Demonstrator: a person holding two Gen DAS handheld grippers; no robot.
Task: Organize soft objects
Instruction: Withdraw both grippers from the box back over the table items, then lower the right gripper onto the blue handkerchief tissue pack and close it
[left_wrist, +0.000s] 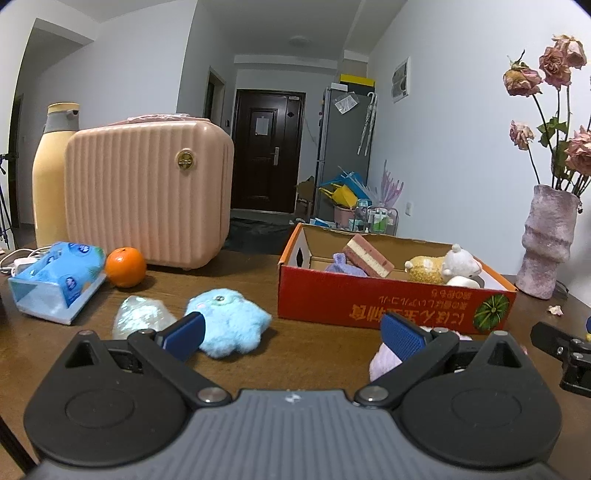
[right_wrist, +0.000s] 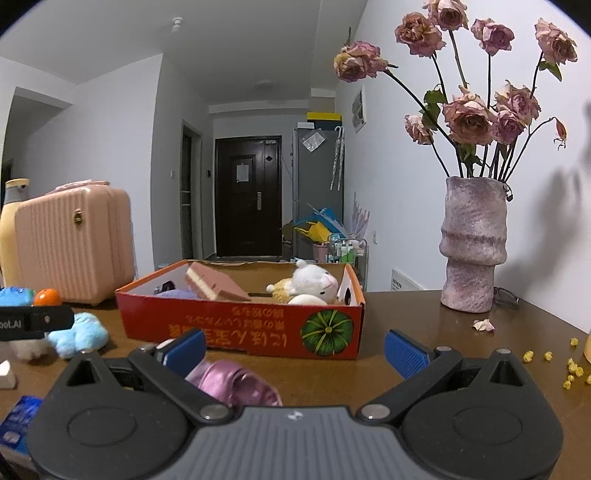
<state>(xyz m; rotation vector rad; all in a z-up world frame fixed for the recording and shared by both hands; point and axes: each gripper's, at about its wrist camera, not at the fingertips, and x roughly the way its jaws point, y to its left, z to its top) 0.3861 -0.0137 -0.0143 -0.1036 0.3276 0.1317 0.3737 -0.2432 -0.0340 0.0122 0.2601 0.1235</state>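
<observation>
Nearest my left gripper (left_wrist: 291, 338), whose jaws stand wide apart and hold nothing, the blue plush (left_wrist: 231, 321) lies on the desk (left_wrist: 325, 354) just past the left blue pad, with a shiny pale pouch (left_wrist: 142, 319) beside it and a lilac soft thing (left_wrist: 384, 363) half hidden behind the right pad. My right gripper (right_wrist: 295, 350) is likewise spread wide and empty, and a shiny pink soft item (right_wrist: 236, 382) lies low between its jaws, closer to the left one. Further on stands the red cardboard box (left_wrist: 391, 306), already holding a white plush, a yellow plush, a purple cloth and a cake-shaped sponge. Beyond are the tissue pack (left_wrist: 55, 280), the orange (left_wrist: 125, 266), the pink case (left_wrist: 147, 195) and the vase (right_wrist: 472, 243). I judge the sorting part done, with several soft pieces not yet boxed. Next I would swing the left jaws over the blue plush, close gently, then lift it into the box.
</observation>
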